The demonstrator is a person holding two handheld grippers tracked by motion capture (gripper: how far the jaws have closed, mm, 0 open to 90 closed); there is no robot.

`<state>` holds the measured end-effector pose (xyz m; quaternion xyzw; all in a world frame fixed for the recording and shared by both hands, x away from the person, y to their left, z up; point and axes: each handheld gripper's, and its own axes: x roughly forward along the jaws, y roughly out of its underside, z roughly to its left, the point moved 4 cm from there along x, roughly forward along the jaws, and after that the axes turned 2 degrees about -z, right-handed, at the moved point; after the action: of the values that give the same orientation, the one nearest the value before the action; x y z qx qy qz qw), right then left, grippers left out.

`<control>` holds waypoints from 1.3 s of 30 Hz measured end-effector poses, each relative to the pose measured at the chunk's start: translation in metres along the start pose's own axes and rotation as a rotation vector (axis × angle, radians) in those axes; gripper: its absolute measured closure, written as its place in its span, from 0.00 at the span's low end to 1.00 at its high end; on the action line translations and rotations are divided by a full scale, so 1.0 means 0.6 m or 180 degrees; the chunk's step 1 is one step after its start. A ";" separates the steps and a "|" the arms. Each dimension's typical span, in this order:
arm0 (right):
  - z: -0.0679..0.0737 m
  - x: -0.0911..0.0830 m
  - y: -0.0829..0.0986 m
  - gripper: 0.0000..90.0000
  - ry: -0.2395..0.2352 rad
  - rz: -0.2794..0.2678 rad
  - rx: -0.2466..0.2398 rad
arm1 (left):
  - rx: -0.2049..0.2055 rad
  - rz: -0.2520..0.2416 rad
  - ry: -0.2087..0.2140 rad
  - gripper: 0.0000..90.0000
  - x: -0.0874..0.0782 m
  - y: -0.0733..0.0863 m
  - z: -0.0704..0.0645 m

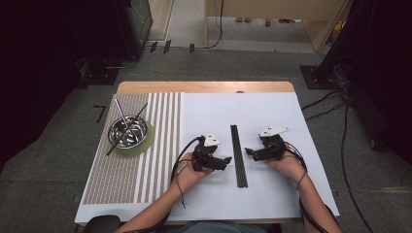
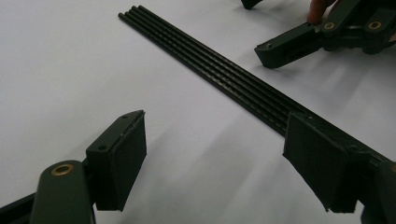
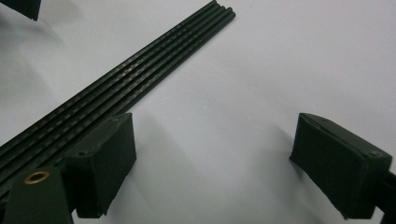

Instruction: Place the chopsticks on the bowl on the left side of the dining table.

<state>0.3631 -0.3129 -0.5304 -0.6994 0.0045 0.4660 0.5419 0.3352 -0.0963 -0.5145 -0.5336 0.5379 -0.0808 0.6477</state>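
On the white surface (image 1: 272,189) in front of me, the bundle of black rods (image 1: 238,155) lies flat, running away from me, between my two claws. My left claw (image 1: 226,159) sits just left of it, jaws spread wide and holding nothing. My right claw (image 1: 248,152) faces it from the other side, also spread and empty. Far left, a metal bowl (image 1: 128,131) holds two sticks.
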 end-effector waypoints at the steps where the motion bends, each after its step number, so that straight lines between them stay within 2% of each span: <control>1: 0.000 0.000 0.000 0.15 0.0000 0.0000 0.0000 | -0.0009 0.0012 0.0014 0.24 0.004 -0.001 -0.003; 5: 0.000 0.000 0.000 0.15 0.0000 0.0000 0.0001 | 0.0026 0.0048 0.0024 0.25 0.010 0.001 -0.008; 10: 0.001 0.000 0.000 0.15 -0.0004 0.0009 0.0013 | 0.0001 0.0051 0.0033 0.25 0.015 0.001 -0.014; 13: 0.000 0.000 0.000 0.15 0.0001 0.0006 0.0008 | 0.0105 0.0052 0.0006 0.26 0.022 0.002 -0.020; 22: 0.001 0.000 0.000 0.15 -0.0003 0.0008 0.0013 | 0.0091 0.0045 0.0021 0.26 0.029 0.001 -0.027; 30: 0.000 0.000 0.000 0.15 0.0002 0.0005 0.0007 | 0.0149 0.0040 0.0035 0.26 0.033 0.000 -0.032; 34: 0.000 0.000 0.000 0.15 0.0001 0.0002 0.0008 | 0.0212 0.0056 0.0017 0.26 0.036 0.000 -0.037; 35: 0.000 0.000 0.000 0.15 0.0001 0.0001 0.0008 | 0.0269 0.0075 0.0001 0.26 0.037 0.000 -0.039; 39: 0.000 0.000 0.000 0.15 0.0001 0.0004 0.0005 | 0.0308 0.0056 -0.0029 0.26 0.036 0.000 -0.041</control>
<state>0.3629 -0.3129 -0.5304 -0.6991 0.0053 0.4663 0.5421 0.3246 -0.1261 -0.5242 -0.4971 0.5351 -0.0985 0.6759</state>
